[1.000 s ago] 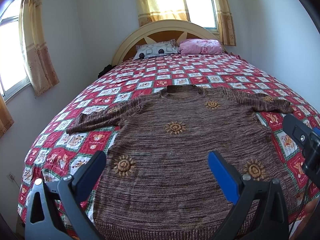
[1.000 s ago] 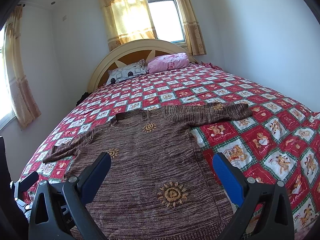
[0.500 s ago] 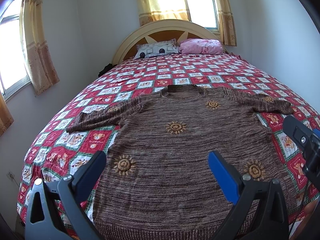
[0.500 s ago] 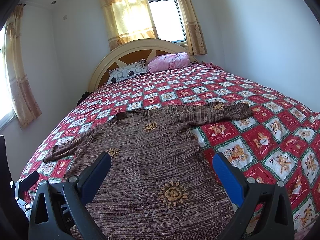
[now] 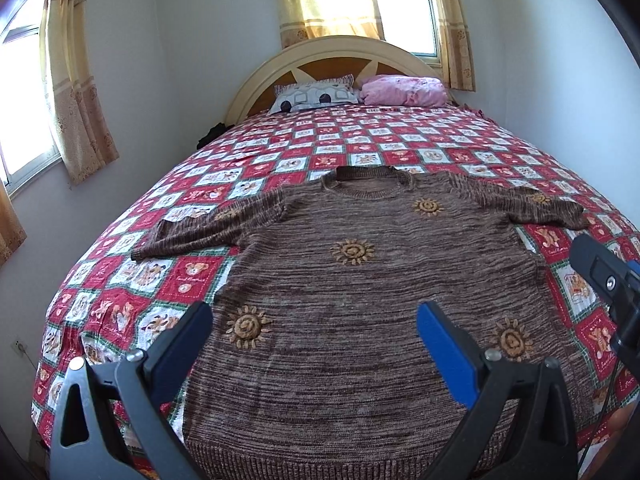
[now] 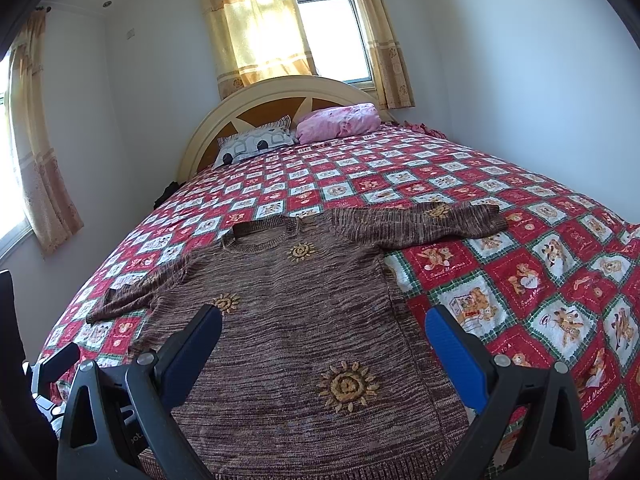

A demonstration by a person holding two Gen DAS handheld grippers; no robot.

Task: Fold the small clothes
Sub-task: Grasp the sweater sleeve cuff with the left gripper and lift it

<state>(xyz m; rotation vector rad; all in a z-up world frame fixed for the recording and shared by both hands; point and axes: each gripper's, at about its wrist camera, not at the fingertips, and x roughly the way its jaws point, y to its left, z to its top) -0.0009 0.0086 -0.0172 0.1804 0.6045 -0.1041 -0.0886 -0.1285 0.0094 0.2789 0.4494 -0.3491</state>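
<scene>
Your left gripper [image 5: 312,336] and right gripper [image 6: 322,332] hover level, fingers spread and empty. Past the fingertips, the brown marled knit sweater [image 5: 372,280] lies flat on the quilted bedspread [image 6: 540,280], probably untouched.

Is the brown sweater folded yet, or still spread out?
Spread out. The brown sweater lies flat on the bed, both sleeves extended sideways, hem unfolded.

Bright daylight glares through the curtained window [image 6: 320,36]; sharp focus, edges fisheye-curved.

White-walled bedroom [image 6: 520,60] (sunlit curtains [image 6: 260,36])
</scene>
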